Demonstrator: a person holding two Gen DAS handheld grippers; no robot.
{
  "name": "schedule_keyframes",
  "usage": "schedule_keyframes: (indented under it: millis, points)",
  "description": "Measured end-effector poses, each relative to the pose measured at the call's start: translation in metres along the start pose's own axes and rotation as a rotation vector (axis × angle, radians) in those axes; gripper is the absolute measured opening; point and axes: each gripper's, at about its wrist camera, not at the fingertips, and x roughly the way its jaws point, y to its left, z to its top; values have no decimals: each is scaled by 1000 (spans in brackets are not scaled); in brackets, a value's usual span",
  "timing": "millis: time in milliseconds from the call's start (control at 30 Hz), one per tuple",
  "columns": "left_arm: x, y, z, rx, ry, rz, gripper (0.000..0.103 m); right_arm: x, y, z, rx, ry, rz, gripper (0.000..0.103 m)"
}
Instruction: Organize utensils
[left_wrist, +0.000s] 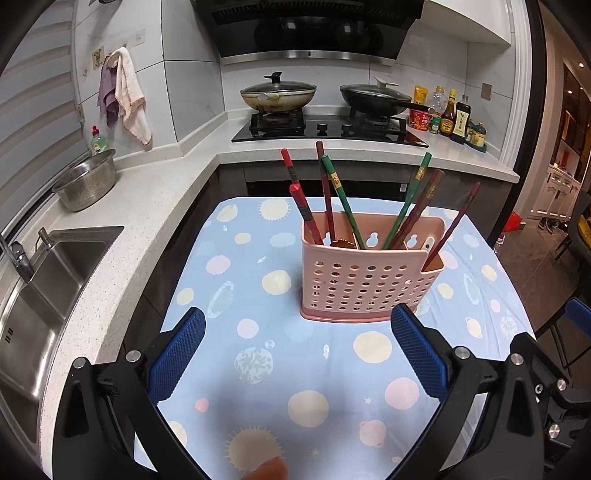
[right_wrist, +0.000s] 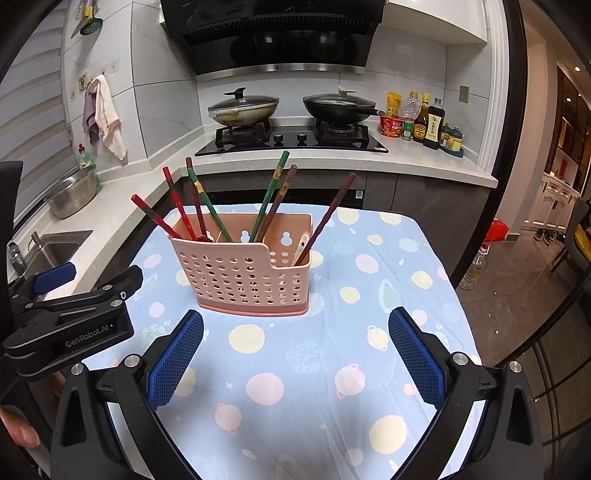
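Observation:
A pink perforated utensil holder (left_wrist: 365, 284) (right_wrist: 247, 275) stands upright on a small table with a blue planet-print cloth (left_wrist: 258, 332) (right_wrist: 314, 369). Several red, green and brown chopsticks (left_wrist: 340, 199) (right_wrist: 273, 199) lean inside it, and a pale utensil handle (right_wrist: 300, 245) pokes up in its right compartment. My left gripper (left_wrist: 297, 345) is open and empty, just short of the holder's front. My right gripper (right_wrist: 295, 349) is open too, with nothing between its blue pads. The left gripper's black body (right_wrist: 74, 321) shows at the left edge of the right wrist view.
A white counter (left_wrist: 155, 206) wraps around the left and back, with a steel sink (left_wrist: 48, 280), a metal colander (left_wrist: 86, 181), a gas hob with two lidded pans (left_wrist: 279, 96) (left_wrist: 375, 98) and sauce bottles (left_wrist: 456, 118). Dark floor (right_wrist: 517, 280) lies to the right.

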Motion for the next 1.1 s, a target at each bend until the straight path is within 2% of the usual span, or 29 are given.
schedule_keyframes:
  millis: [1100]
  points:
    - [-4, 0, -2, 10, -6, 34, 96, 2, -1, -4, -4, 11, -9, 97]
